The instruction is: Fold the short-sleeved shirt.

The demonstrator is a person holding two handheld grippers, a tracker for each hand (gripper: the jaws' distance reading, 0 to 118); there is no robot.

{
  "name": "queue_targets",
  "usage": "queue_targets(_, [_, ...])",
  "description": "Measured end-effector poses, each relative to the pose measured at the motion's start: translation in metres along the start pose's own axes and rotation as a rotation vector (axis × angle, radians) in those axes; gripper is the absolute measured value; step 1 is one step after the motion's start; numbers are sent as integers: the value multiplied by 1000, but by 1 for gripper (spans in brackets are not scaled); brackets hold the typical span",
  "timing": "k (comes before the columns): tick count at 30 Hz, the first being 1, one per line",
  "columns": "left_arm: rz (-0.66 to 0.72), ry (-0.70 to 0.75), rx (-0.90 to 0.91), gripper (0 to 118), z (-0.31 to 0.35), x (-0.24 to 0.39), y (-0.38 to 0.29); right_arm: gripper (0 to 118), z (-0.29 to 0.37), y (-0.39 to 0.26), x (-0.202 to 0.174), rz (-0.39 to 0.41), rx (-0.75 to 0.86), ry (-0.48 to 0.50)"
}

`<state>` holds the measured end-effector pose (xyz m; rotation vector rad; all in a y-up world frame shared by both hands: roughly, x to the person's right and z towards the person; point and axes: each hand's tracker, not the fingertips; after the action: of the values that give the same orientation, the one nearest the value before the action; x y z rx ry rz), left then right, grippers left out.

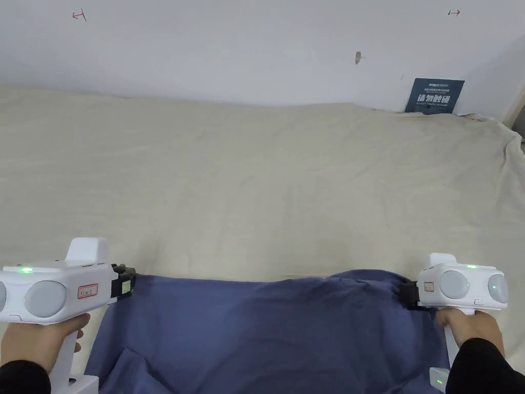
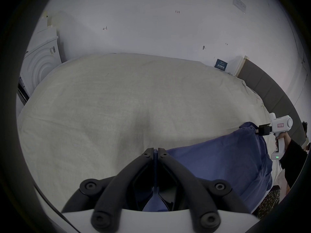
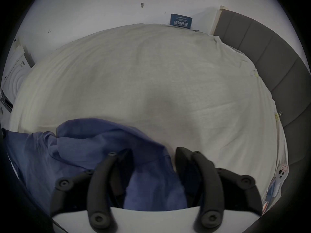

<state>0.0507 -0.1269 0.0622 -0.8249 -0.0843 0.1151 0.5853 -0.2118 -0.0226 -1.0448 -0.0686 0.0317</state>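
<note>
Beige-sheeted bed [image 1: 256, 179], white wall [image 1: 230, 46], grey headboard [image 3: 269, 60]

Head view: the blue shirt [image 1: 266, 333] runs off the frame at 6 o'clock, hem and sleeves unseen. Left gripper [image 1: 134, 282] and right gripper [image 1: 405, 295] fingers are masked by their own housings where they meet the cloth. Left gripper view: the far gripper's grip on the shirt is too small to judge. Right gripper view: shirt fabric covers the inner finger faces, contact undetermined.
</note>
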Motion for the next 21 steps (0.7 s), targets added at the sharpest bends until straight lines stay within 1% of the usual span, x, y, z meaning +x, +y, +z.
queue_targets(1, [2,3,-2,1,0,-1,-1,18,4,-1,-1,1,9,4])
queue_targets(3, [10,9,-3,1,1,-2,-4,3,11,-2,-5,23,27,13])
queue_targets(7, [40,16,8,1,5,-10,-8,3,44,-9,-3,25,115,23])
queue_targets(11, [57,29,13,1,12,-15,-14,3,96,-21,6,36,213,84])
queue_targets(16, [75,43,18,1,37,-14,-28,3,170,-57,21,-1,322,172])
queue_targets(19, [69,46,24,1,57,-13,-40,3,197,-84,37,-24,357,217])
queue_targets(21, [56,51,27,1,73,-12,-50,3,211,-105,46,-27,369,231])
